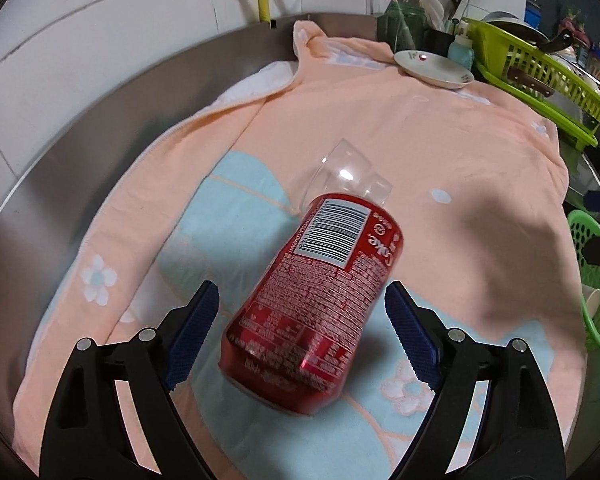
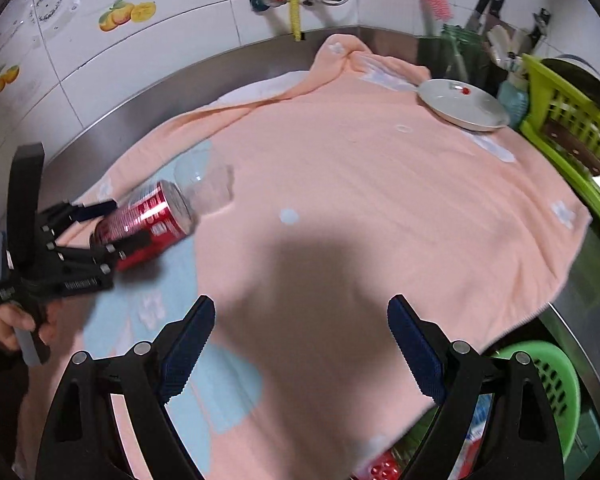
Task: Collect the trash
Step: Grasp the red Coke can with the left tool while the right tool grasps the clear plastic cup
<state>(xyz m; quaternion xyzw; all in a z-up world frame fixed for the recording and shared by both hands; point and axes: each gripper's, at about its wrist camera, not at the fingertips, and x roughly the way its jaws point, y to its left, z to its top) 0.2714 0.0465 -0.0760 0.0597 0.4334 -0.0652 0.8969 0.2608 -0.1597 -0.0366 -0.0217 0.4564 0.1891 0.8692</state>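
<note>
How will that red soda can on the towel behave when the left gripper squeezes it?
The red can lies on its side between the open left gripper, so it may roll, though the towel should damp that. Its wall looks thin and glossy: probably light, easily dented, somewhat slippery. It touches the clear cup, which may shift.

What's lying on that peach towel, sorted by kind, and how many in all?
Red soda can: 1
Clear plastic cup: 1
White plate: 1
Total: 3 on the towel
</note>
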